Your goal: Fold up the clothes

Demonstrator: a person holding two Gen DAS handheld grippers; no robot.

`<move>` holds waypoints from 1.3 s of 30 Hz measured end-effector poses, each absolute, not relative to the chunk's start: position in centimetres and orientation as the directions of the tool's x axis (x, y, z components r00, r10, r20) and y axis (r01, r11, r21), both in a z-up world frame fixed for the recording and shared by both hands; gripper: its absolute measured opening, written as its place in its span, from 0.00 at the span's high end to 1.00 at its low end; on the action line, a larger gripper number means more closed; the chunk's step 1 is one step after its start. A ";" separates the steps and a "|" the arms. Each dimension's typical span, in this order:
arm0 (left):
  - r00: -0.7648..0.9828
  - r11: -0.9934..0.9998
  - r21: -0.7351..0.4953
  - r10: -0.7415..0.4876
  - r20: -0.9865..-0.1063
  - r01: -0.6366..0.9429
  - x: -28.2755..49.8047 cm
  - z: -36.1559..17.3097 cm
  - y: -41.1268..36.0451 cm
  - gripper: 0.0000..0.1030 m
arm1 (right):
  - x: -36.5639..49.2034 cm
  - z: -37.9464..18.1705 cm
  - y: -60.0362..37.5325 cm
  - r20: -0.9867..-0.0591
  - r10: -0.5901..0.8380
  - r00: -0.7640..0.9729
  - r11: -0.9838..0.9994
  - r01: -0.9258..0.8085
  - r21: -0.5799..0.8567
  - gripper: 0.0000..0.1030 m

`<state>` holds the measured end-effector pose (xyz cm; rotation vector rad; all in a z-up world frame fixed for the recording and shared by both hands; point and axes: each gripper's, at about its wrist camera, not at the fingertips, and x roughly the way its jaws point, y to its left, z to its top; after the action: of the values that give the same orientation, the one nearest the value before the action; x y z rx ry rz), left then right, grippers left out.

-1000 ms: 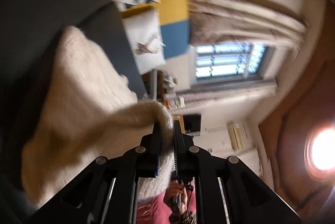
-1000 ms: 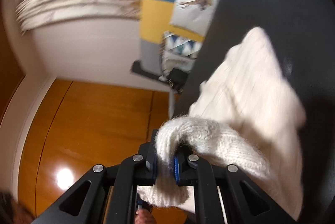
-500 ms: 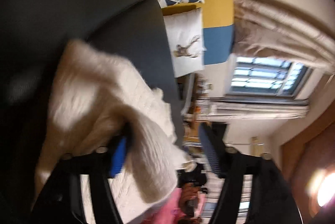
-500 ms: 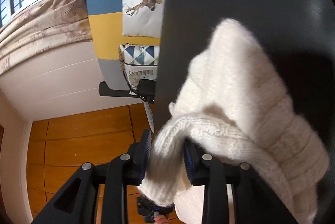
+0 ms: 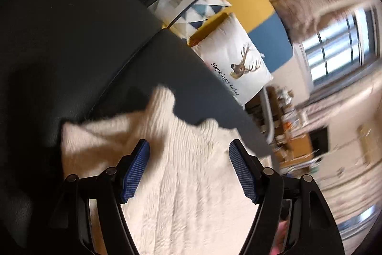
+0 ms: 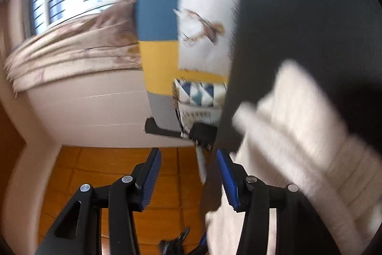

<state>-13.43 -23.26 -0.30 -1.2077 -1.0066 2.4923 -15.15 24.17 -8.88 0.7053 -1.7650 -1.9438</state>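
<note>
- The room is a bedroom or living room with an orange wooden floor (image 6: 78, 174), a window (image 5: 339, 49) with beige curtains, and a padded wall panel in blue, yellow and grey. The work surface is a dark, smooth table top (image 5: 59, 45); both views are tilted and blurred.
- On the far edge of the table, a white cushion (image 5: 236, 66) printed with a deer leans on the panel, beside one with blue triangles.
- In the left wrist view the cream sweater (image 5: 181, 183) lies on the dark table, directly under the left gripper (image 5: 188, 171). This claw stands wide, its blue ribbed pads (image 5: 135, 171) are apart, and nothing is between them.
- In the right wrist view the sweater (image 6: 298, 135) lies to the right of the right gripper (image 6: 188, 176), along the table edge. The jaws are opening; only floor shows in the gap, and the knit seems just beside the right pad, not pressed.
- The sweater is a thick ribbed knit, fuzzy and matte. I judge it soft, limp, rather bulky and light; it will sag and stretch when lifted, but it is not slippery or fragile.
- A good hold would probably be on a doubled edge, such as hem, cuff or shoulder, where the ribbed pads can bite a thick fold.
</note>
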 end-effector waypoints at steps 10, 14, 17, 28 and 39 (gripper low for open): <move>-0.696 -0.992 0.053 0.045 -0.717 -0.119 -11.5 -3.2 -13.0 0.30 | -16.6 -5.7 12.5 -0.777 -0.324 -0.540 -0.946 0.215 0.244 0.54; -0.714 -0.989 0.068 0.048 -0.699 -0.133 -9.5 -3.2 -14.9 0.23 | -14.7 -6.6 12.6 -0.775 -0.304 -0.554 -0.953 0.180 0.245 0.54; -0.701 -0.989 0.041 0.070 -0.710 -0.140 -8.3 -3.3 -16.8 0.17 | -11.4 -6.8 12.8 -0.765 -0.359 -0.535 -0.931 0.143 0.337 0.54; -0.744 -0.994 -0.010 0.086 -0.662 -0.106 -5.1 0.7 -21.7 0.15 | -1.6 -6.0 14.9 -0.612 -0.485 -0.624 -0.841 0.141 0.523 0.54; -0.474 -0.983 -0.183 0.174 -0.863 -0.026 -15.1 -3.3 -23.0 0.15 | -7.0 -6.3 18.9 -0.679 -0.492 -0.545 -0.834 0.070 0.548 0.54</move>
<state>-15.10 -23.03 -3.34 -1.5434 -0.2187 2.5920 -6.98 18.93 -6.28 1.2734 -0.6712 -2.4109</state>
